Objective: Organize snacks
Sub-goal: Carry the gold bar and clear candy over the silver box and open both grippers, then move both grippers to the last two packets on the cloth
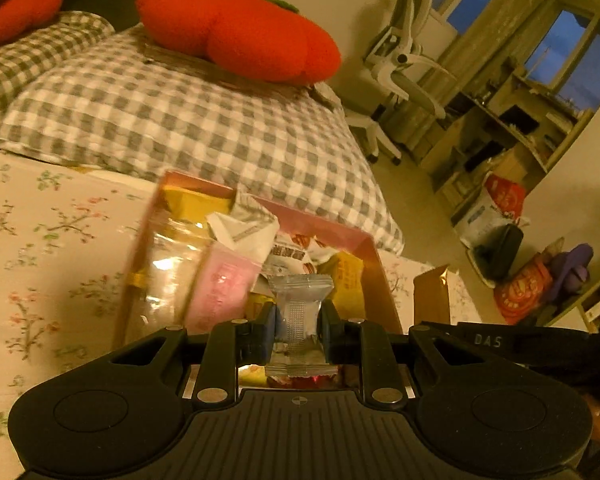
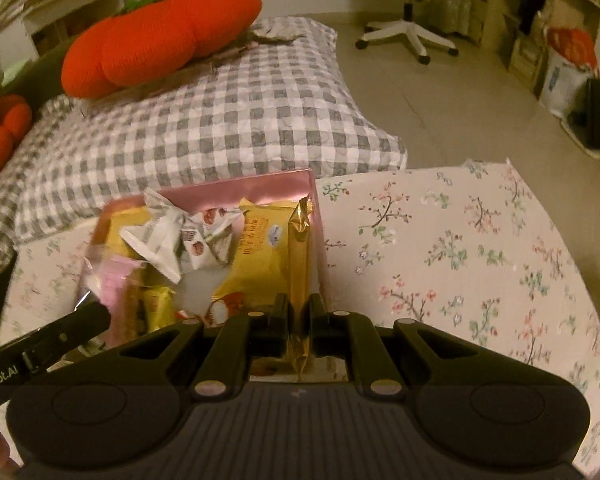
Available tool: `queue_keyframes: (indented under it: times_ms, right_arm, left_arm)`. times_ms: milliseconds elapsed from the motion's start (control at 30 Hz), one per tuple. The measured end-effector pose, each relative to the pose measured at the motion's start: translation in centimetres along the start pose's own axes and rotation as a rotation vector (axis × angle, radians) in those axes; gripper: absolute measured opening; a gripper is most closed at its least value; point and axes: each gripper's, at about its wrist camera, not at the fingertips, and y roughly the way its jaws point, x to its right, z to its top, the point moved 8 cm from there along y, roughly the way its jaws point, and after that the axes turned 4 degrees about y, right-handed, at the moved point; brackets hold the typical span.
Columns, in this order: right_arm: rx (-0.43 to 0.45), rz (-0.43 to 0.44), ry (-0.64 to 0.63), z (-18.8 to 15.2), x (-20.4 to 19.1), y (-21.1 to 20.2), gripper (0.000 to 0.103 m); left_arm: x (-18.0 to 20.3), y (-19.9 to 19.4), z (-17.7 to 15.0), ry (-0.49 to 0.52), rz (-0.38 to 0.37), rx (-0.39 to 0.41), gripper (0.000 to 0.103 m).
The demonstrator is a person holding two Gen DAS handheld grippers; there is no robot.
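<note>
Snacks are going into a pink box (image 2: 236, 190) that sits on a floral cloth (image 2: 460, 248), and both grippers are caught mid-placement over it. In the left wrist view the left gripper (image 1: 298, 322) is clamped on a small clear packet (image 1: 300, 312), held upright with its crimped ends above and below the pads, just above the near end of the box. In the right wrist view the right gripper (image 2: 298, 312) pinches a slim gold packet (image 2: 300, 264) on edge; the packet stands against the right wall of the box, beside a larger yellow bag (image 2: 256, 252). Whether its far end already rests on the box floor I cannot tell. The box is nearly full: a pink packet (image 1: 224, 292), a clear bag (image 1: 168, 276) on the left, white wrappers (image 2: 160, 236) piled in the middle. A checked pillow (image 2: 228, 120) with a red plush (image 2: 160, 36) on it lies beyond. My reading is that the step in hand is loading the last pieces. The next move calls for easing the gold packet down into the narrow slot along the right wall and letting go without tipping it, then finding a gap near the front for the clear packet; the crowding leaves little room, and the two grippers are close enough that one should clear out first.
</note>
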Motion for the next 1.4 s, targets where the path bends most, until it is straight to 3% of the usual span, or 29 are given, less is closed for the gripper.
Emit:
queue_keyframes:
  times_ms: [300,467,600,733,900,1033,1333,1400]
  right_arm:
    - [-0.03,-0.022,-0.013,0.0,-0.2,2.3,0.01]
    - [-0.033,0.01,0.042,-0.1,0.0,2.2,0.018]
    - [-0.02,0.01,0.04,0.0,0.1,1.7,0.021]
    - [-0.015,0.018,0.066,-0.1,0.7,1.2,0.021]
    - [-0.025,0.044,0.068,-0.5,0.3,0.4,0.021]
    - [-0.049,0.086,0.021,-1.2,-1.0,-0.7,0.025]
    - [-0.152,0.125,-0.036,-4.4,-4.1,-3.6,0.046]
    - [-0.152,0.145,-0.049,-4.9,-4.7,-4.7,0.056]
  left_arm:
    - [1.5,4.0,-0.1,0.033,-0.001,-0.027,0.021]
    - [0.9,4.9,0.0,0.031,0.028,-0.025,0.023]
    - [0.6,4.2,0.3,0.023,0.031,-0.004,0.03]
    - [0.2,2.9,1.1,0.053,0.109,0.032,0.03]
    - [-0.8,0.3,2.2,0.039,0.125,0.072,0.03]
    - [-2.1,-1.2,2.0,0.037,0.181,0.038,0.03]
    - [-4.5,-4.9,-0.1,0.058,0.248,-0.059,0.031]
    - [-4.9,-6.1,-0.7,0.086,0.284,-0.069,0.031]
